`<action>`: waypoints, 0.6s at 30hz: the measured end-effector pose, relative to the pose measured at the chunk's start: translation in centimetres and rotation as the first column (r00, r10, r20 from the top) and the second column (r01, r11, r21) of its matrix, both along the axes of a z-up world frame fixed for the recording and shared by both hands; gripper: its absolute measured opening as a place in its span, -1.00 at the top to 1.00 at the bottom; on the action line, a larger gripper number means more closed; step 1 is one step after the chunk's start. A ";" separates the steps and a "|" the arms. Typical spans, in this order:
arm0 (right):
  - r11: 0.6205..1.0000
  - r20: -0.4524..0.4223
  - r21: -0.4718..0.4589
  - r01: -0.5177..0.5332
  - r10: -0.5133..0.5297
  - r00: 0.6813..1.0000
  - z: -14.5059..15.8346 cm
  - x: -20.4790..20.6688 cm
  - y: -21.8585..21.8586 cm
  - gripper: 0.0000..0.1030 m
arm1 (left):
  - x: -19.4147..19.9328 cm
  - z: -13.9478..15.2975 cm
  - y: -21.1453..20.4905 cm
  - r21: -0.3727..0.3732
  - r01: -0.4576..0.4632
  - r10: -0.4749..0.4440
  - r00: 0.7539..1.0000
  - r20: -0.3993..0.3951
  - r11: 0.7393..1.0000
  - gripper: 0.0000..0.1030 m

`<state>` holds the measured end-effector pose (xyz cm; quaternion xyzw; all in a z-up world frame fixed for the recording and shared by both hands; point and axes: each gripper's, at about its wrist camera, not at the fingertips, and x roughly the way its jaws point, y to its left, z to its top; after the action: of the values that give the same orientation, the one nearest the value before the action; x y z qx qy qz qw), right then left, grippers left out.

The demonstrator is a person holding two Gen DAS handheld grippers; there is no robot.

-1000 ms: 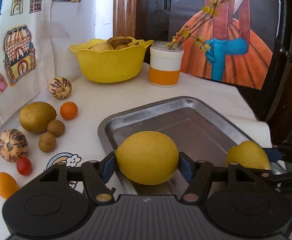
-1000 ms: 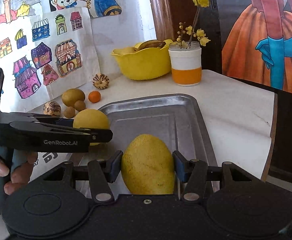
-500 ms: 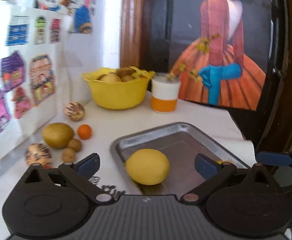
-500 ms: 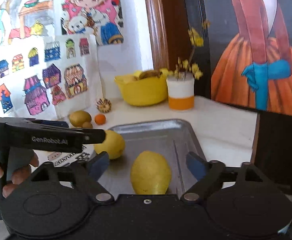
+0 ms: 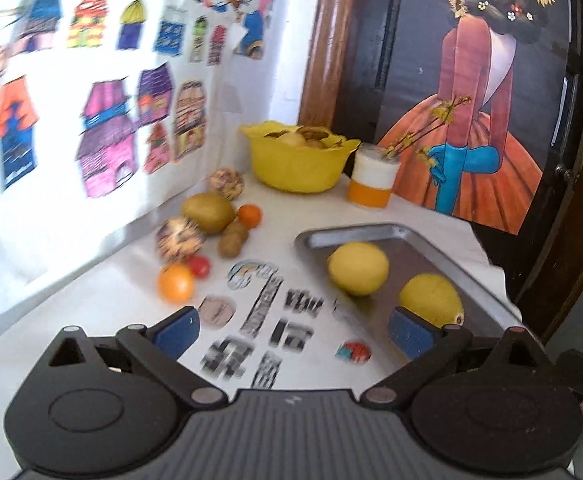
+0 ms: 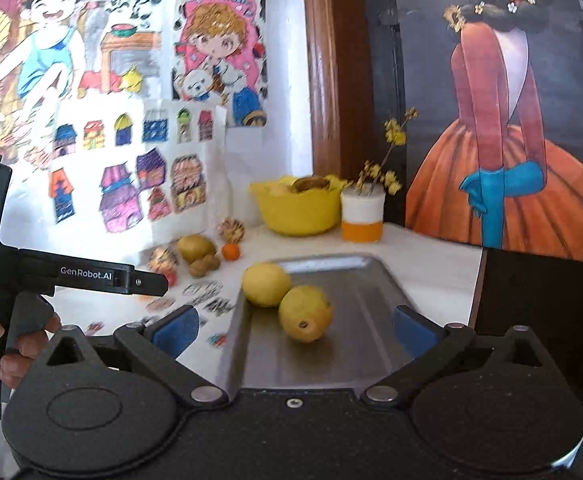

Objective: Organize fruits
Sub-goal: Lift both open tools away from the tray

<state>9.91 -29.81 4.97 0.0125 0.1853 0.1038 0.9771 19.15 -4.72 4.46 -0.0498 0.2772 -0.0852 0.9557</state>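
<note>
Both grippers have let go of their fruit and drawn back from the tray since a second ago, leaving two yellow fruits lying free on the metal.

The left gripper (image 5: 291, 332) stands with its blue pads spread wide apart and nothing between them, above the printed white cloth of the desk (image 5: 111, 304) near its front edge. The right gripper (image 6: 291, 330) is likewise spread wide and empty, poised over the near end of the steel tray (image 6: 371, 272). A hand (image 6: 7, 344) grips the left tool's handle at the left of the right wrist view.

In the tray, the round lemon (image 5: 357, 268) lies against the left wall, and the second, more oval lemon (image 5: 430, 300) lies just beside it, nearer the front; whether the two touch cannot be told for certain.

Left of the tray, toward the desk's left edge along the wall of drawings, loose fruit lies on the cloth: an orange (image 5: 174, 283), a small red fruit (image 5: 199, 266), two striped round fruits (image 5: 179, 238), two small brown fruits (image 5: 233, 239), a yellow-green fruit (image 5: 208, 212) and a small mandarin (image 5: 249, 216). At the back corner stand a yellow bowl (image 5: 295, 168) holding fruit and a white-and-orange jar (image 5: 372, 182) with yellow sprigs.
</note>
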 end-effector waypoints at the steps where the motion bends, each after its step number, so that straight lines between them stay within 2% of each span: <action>1: 1.000 -0.012 -0.004 -0.002 0.002 1.000 -0.1 -0.5 0.3 -0.99 | -0.6 -0.3 0.5 0.001 -0.002 0.002 1.000 -0.009 1.000 -0.99; 8: 0.999 -0.104 -0.035 -0.020 0.016 0.994 -1.4 -3.7 2.6 -0.99 | -4.1 -2.2 2.7 0.020 -0.020 0.021 0.998 -0.054 1.000 -0.99; 18: 0.997 -0.242 0.050 0.060 -0.046 0.969 -4.1 -6.0 4.4 -0.99 | -8.4 -2.6 4.9 0.092 -0.023 0.027 0.999 -0.038 0.995 -0.99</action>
<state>3.89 -25.36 0.91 0.0577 0.2991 0.0807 0.9491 10.74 0.21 1.83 -0.0110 0.2987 -0.0595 0.9524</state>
